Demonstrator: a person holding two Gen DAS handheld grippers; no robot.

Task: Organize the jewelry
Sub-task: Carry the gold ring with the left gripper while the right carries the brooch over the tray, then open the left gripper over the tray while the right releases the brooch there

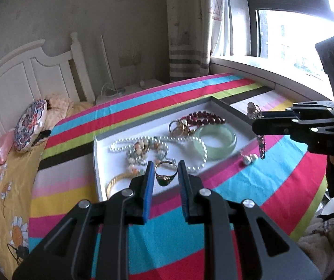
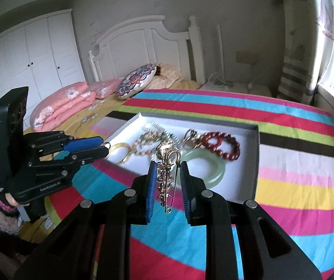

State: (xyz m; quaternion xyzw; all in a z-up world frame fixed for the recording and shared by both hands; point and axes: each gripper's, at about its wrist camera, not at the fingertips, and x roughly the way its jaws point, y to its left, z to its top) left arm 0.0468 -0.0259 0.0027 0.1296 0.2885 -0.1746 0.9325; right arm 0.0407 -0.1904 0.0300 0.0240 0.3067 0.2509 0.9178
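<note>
A bedroom: a white headboard [image 2: 143,44], a white wardrobe [image 2: 29,58], a curtained window [image 1: 290,30], and a bed covered by a bright striped bedspread [image 1: 260,186] on which a shallow white tray [image 1: 101,163] lies.

The left gripper [image 1: 166,172] has its blue-padded fingers [image 1: 148,182] nearly closed and clenched on a gold ring [image 1: 165,171] with a dark stone; the ring stands upright between the pads, raised above the near edge of the tray. In the right wrist view the same gripper [image 2: 105,145] shows at the left, the ring's loop poking out past its tips beside the tray's left end. Pale lettering on its black body is too blurred to read with certainty.

The right gripper [image 2: 167,179] is likewise nearly closed, its fingers [image 2: 152,182] grasping an ornate gold brooch [image 2: 165,163] with a long safety-pin clasp; the brooch hangs upright between the pads, above the near edge of the tray. From the left wrist view this gripper [image 1: 255,116] reaches in from the right, over the tray's right rim, the brooch at its tips and a chain dangling below.

Inside the tray lie a pale green jade bangle [image 1: 216,142] toward the right, a dark red bead bracelet [image 1: 204,117] behind it, a pearl necklace [image 1: 157,144] across the middle, and a gold bangle [image 1: 118,179] at the left end. Two pearl earrings [image 1: 250,158] rest on the bedspread just right of the tray.
</note>
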